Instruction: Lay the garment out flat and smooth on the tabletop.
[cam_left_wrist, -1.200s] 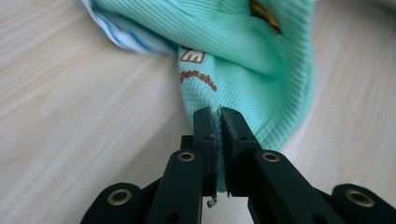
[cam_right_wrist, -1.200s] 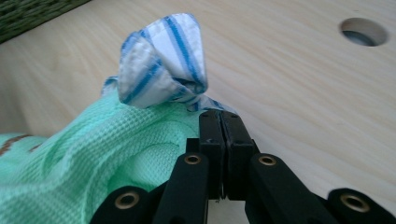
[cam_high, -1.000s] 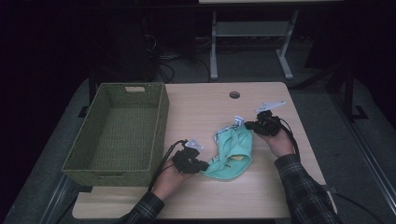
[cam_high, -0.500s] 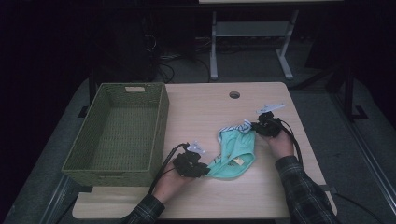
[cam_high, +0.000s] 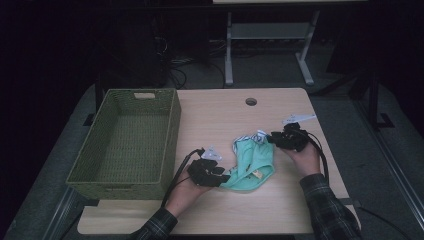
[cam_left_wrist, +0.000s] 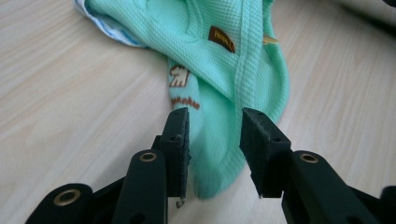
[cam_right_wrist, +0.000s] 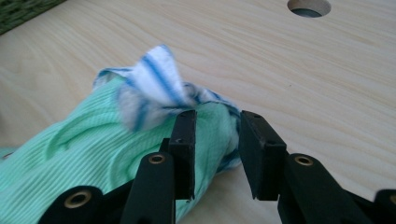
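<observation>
A mint-green knit garment (cam_high: 252, 160) with a blue-and-white striped part (cam_high: 247, 139) lies crumpled on the wooden table (cam_high: 225, 115). My left gripper (cam_high: 225, 177) is at its near left end. In the left gripper view the jaws (cam_left_wrist: 215, 116) have just been opening, and the green hem (cam_left_wrist: 219, 56) lies loose between them. My right gripper (cam_high: 272, 137) is at the garment's far right end. Its jaws (cam_right_wrist: 217, 116) have also just been opening, with the green cloth (cam_right_wrist: 93, 154) and the striped part (cam_right_wrist: 156, 84) slack between them.
A green woven basket (cam_high: 172, 130) stands on the table's left side with nothing in it. A round cable hole (cam_high: 251, 101) is near the far edge. A metal stand's legs (cam_high: 229, 55) rise on the floor behind the table.
Both grippers' jaws have parted from the garment. The cloth, held bunched between them a second ago, has settled flatter on the table. Neither hand has shifted much.
</observation>
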